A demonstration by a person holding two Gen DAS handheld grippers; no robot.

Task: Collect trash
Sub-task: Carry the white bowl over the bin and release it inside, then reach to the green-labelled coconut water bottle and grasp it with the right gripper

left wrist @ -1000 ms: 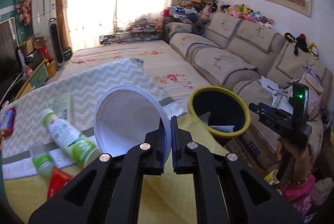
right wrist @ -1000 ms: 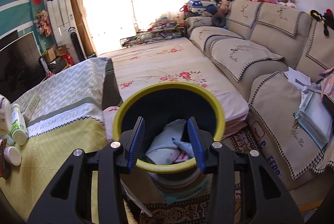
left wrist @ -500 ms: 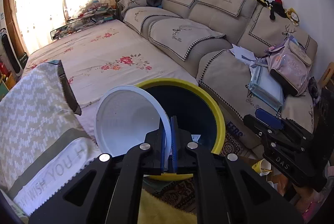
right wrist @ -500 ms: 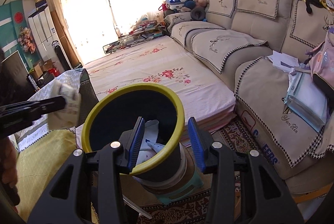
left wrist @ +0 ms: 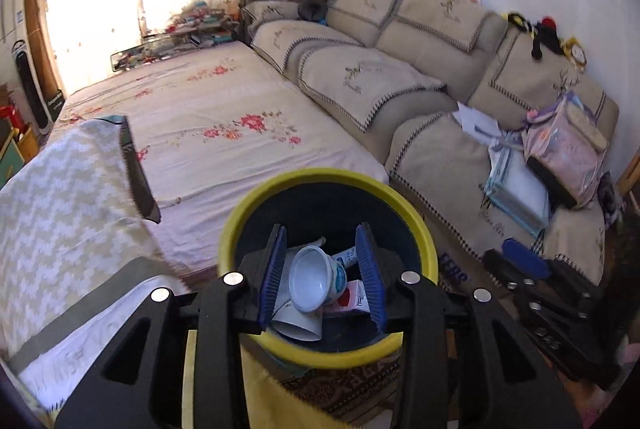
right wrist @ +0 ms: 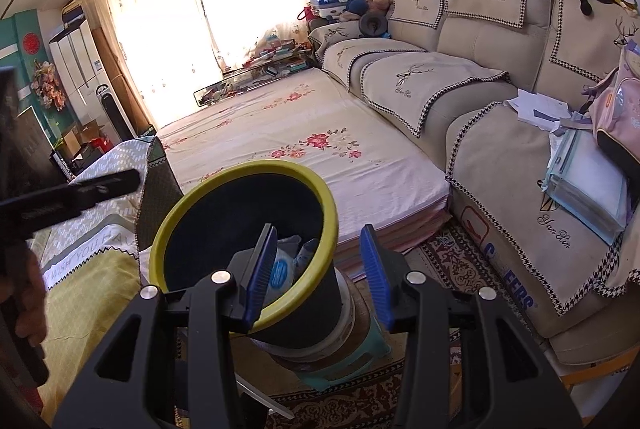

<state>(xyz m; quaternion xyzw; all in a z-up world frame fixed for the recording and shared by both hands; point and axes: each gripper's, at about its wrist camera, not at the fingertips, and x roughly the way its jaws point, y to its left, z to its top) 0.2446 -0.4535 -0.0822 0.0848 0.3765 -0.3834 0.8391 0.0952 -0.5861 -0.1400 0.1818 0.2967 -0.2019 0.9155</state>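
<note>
A black trash bin with a yellow rim [left wrist: 280,185] stands beside the table. My left gripper [left wrist: 322,267] is open and empty right above its mouth. A white paper cup [left wrist: 316,279] lies inside the bin on other trash, with a red and white carton [left wrist: 350,299] beside it. In the right wrist view the bin [right wrist: 224,185] sits on a white bucket and a teal stool [right wrist: 352,361]. My right gripper [right wrist: 318,271] is open and empty, to the right of the bin's rim. The left gripper [right wrist: 72,195] shows at the far left there.
A table with a yellow and zigzag cloth [left wrist: 52,229] lies at the left. A low bed with a floral sheet [left wrist: 224,125] is behind the bin. A beige sofa [left wrist: 440,77] with a pink backpack [left wrist: 568,145] and papers runs along the right. A patterned rug [right wrist: 452,265] covers the floor.
My left gripper has opened over the bin and let go of the white cup, which now lies inside. My right gripper has drawn back to the right of the bin.
</note>
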